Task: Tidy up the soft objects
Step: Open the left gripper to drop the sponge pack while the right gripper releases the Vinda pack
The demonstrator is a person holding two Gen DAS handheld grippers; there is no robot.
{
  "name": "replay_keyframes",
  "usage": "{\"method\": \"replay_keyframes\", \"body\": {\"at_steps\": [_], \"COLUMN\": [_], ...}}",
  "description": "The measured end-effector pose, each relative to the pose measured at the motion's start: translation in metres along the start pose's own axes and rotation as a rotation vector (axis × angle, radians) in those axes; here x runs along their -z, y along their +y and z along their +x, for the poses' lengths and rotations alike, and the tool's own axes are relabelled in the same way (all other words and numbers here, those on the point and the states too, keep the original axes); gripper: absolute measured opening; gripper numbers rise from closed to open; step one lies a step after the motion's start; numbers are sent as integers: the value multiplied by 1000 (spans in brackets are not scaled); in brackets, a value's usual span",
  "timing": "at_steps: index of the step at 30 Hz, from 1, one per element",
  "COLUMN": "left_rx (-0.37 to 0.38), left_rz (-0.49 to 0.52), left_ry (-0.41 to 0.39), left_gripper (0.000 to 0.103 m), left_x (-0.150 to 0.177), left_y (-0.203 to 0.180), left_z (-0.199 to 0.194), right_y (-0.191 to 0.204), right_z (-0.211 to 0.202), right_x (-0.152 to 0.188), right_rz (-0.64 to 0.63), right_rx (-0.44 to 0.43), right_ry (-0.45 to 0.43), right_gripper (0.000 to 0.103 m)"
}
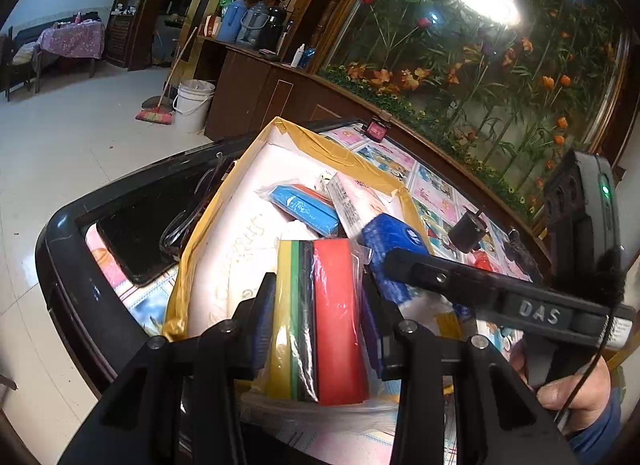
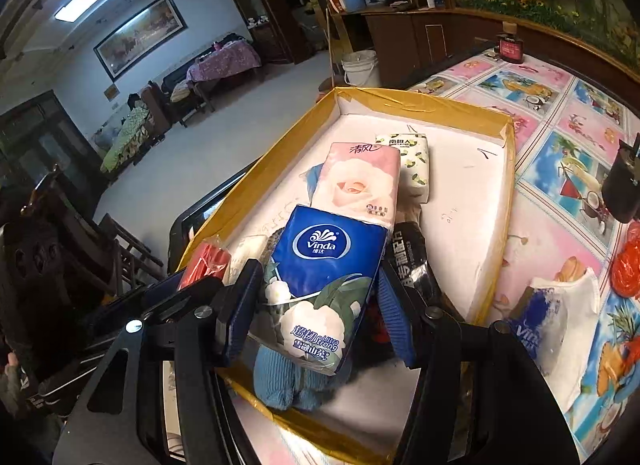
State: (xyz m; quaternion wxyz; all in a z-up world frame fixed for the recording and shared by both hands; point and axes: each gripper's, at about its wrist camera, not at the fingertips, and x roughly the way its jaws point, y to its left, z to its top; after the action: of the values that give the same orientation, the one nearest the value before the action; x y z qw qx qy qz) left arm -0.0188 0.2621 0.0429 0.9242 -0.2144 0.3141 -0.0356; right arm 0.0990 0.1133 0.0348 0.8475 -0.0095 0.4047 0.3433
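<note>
The left gripper is clamped on a wrapped sponge pack, held over the box near its front edge. The right gripper grips a blue tissue pack above the box's near end. Beyond it in the box lie a pink pack and a white pack, touching. The box sits on the table.

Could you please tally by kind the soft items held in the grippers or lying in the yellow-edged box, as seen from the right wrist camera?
Tissue packs: 3, blue Vinda pack, pink rose pack, small floral pack
Sponge packs: 1, red sponge pack
Black packets: 1, black packet
Total: 5
</note>
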Motion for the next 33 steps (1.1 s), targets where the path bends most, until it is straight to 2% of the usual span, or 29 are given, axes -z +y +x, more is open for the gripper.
{"method": "replay_keyframes", "body": {"at_steps": [5, 9, 13, 18, 19, 21, 22, 23, 25, 28, 33], "left_rx": [-9, -18, -58, -100, -109, -120, -122, -123, -110, -106, -98], "left_rz": [4, -2, 43, 100, 106, 126, 136, 144, 156, 171, 160], "left_ry": [11, 23, 36, 5, -1, -19, -26, -32, -45, -61, -61], "left_gripper": [39, 39, 39, 41, 44, 57, 68, 73, 75, 75, 76], "left_x": [-7, -8, -5, 3, 5, 7, 7, 9, 10, 12, 14], "left_y": [4, 7, 0, -6, -7, -10, -11, -13, -16, -20, -26], "left_z": [9, 16, 22, 21, 21, 21, 21, 20, 17, 12, -1], "right_y": [-5, -13, -13, -11, -10, -8, -7, -6, -3, 1, 3], "right_z": [20, 35, 43, 42, 41, 38, 37, 34, 29, 22, -8], "right_x": [-24, -38, -41, -37, -36, -35, -35, -34, -33, -31, -23], "right_rz": [3, 32, 34, 25, 22, 10, 1, -5, -8, -27, -55], "right_rx": [73, 96, 102, 112, 113, 122, 124, 124, 103, 118, 128], "right_ry": [-12, -13, -15, -28, -30, -39, -43, -48, -56, -60, -116], "right_gripper": [58, 58, 58, 58, 59, 59, 59, 60, 60, 60, 60]}}
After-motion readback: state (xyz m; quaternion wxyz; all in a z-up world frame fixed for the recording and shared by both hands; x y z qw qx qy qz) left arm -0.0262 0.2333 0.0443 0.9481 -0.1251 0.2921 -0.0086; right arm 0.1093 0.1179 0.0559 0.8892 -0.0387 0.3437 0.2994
